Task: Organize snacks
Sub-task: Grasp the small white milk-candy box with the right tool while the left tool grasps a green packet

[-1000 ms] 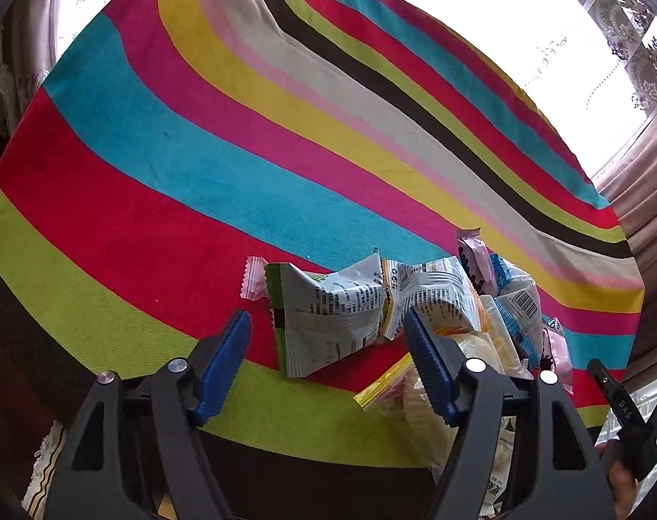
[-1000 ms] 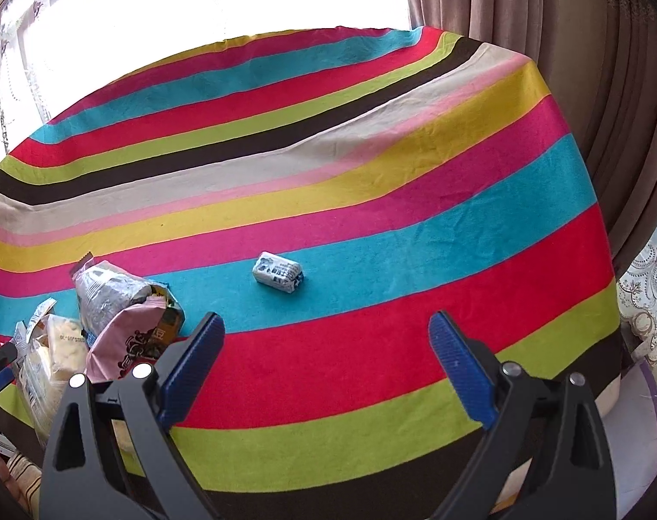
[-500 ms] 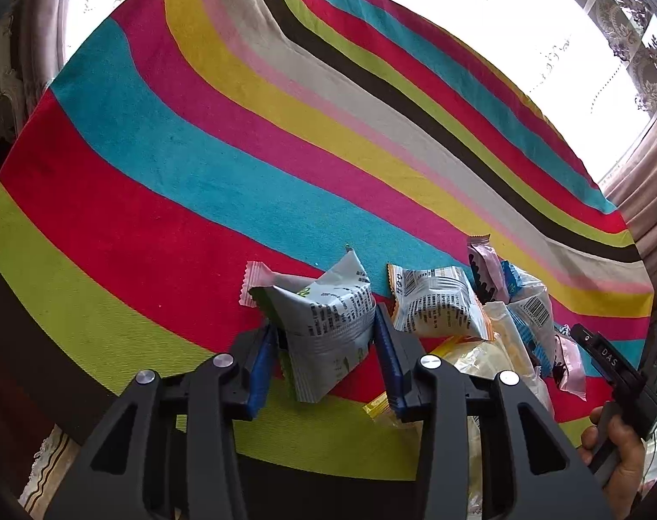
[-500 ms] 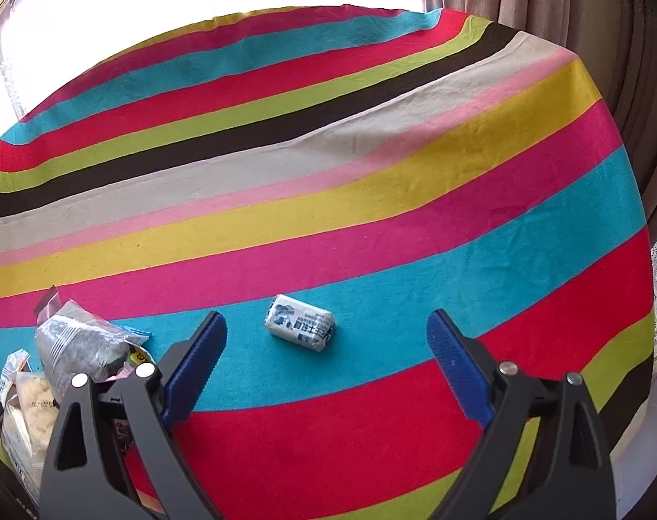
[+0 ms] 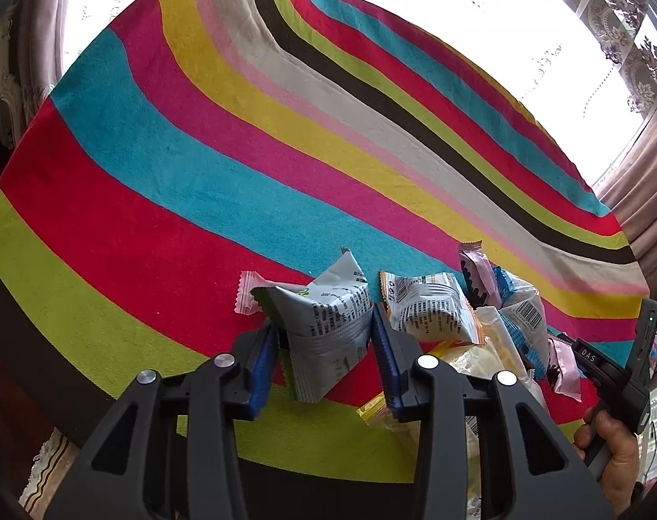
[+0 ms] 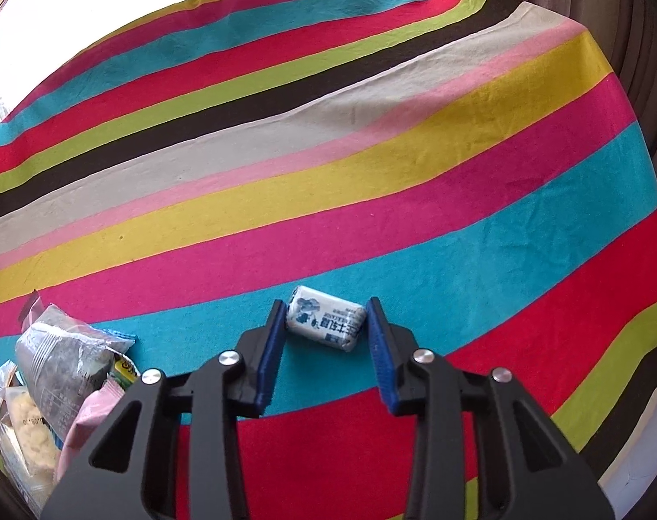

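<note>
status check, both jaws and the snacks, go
Left gripper clamped on grey-green packet. Right gripper jaws closing around small white snack. Snack pile beside left; nothing blocking.

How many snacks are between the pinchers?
2: a grey-green packet squeezed in the left gripper, and a small white packet between the closing jaws of the right gripper.

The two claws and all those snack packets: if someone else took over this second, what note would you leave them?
Left claw: shut on a grey-white snack packet, its far end tipped up off the striped cloth.
Right claw: closing around a small white-and-blue wrapped snack lying alone on the blue stripe; pads at its ends.
Pile of packets sits beside the left claw, unsorted.
Done: nothing visibly sorted yet.
Left: place both snacks, then work through the pile.
</note>
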The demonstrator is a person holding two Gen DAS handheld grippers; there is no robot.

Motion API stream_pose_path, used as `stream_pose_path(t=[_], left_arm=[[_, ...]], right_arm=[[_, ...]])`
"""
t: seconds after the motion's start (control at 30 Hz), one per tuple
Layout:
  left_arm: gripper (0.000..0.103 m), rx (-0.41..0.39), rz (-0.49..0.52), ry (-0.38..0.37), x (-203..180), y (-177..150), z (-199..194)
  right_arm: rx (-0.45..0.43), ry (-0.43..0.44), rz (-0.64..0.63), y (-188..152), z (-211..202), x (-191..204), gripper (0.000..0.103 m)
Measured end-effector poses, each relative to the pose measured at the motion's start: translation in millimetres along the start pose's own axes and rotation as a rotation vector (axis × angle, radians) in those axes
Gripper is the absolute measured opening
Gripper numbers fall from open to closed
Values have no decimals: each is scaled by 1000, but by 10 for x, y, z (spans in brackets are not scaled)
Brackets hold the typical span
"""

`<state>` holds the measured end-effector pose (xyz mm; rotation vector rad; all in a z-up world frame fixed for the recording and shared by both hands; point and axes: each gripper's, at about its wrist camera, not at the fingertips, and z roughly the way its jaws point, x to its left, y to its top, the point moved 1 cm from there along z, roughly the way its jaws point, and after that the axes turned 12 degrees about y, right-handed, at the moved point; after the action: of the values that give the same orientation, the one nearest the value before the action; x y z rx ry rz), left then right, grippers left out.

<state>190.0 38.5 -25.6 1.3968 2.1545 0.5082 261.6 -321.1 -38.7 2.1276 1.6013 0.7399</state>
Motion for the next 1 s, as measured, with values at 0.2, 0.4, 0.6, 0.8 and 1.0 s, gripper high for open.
stream_pose_path(t=[0.2, 0.4, 0.6, 0.8, 1.0], left_arm=[[36, -15, 1, -4, 4, -1, -43], [33, -31, 4, -8, -18, -8, -109], [27, -46, 17, -3, -37, -40, -215], [19, -15, 1, -28, -10, -96, -240], [4, -3, -8, -42, 9, -184, -317]], right_arm=[[0, 35, 1, -125, -134, -40, 37], [6, 47, 0, -242, -281, -77, 37], [-14, 47, -19, -326, -512, -110, 37], [-25, 67, -29, -462, -698, -148, 37], [-43, 79, -37, -603, -949, -212, 37]])
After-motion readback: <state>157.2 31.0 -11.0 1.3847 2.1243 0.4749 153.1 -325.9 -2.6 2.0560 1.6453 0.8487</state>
